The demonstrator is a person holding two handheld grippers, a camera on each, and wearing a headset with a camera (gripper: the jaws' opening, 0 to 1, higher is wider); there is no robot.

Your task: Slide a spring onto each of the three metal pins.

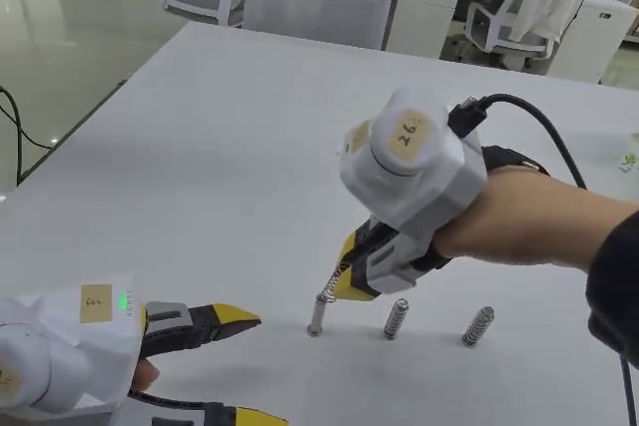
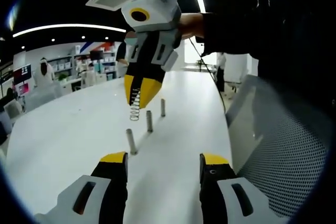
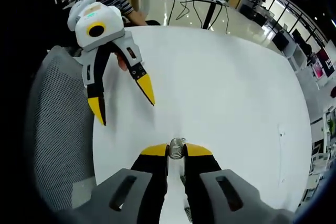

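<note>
Head view — right tool grips a coiled steel spring over the last bare metal pin, seemingly off-centre; next, align and lower.

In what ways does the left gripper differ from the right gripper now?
The left gripper is open and holds nothing; the right gripper is shut on a small metal coil spring. The right gripper is over the bare metal pin; the left gripper is away from it. Both have black jaws with yellow tips.

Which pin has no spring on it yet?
The bare pin leftmost in the head view, under the spring held by the right tongs; the other two already wear theirs.
</note>
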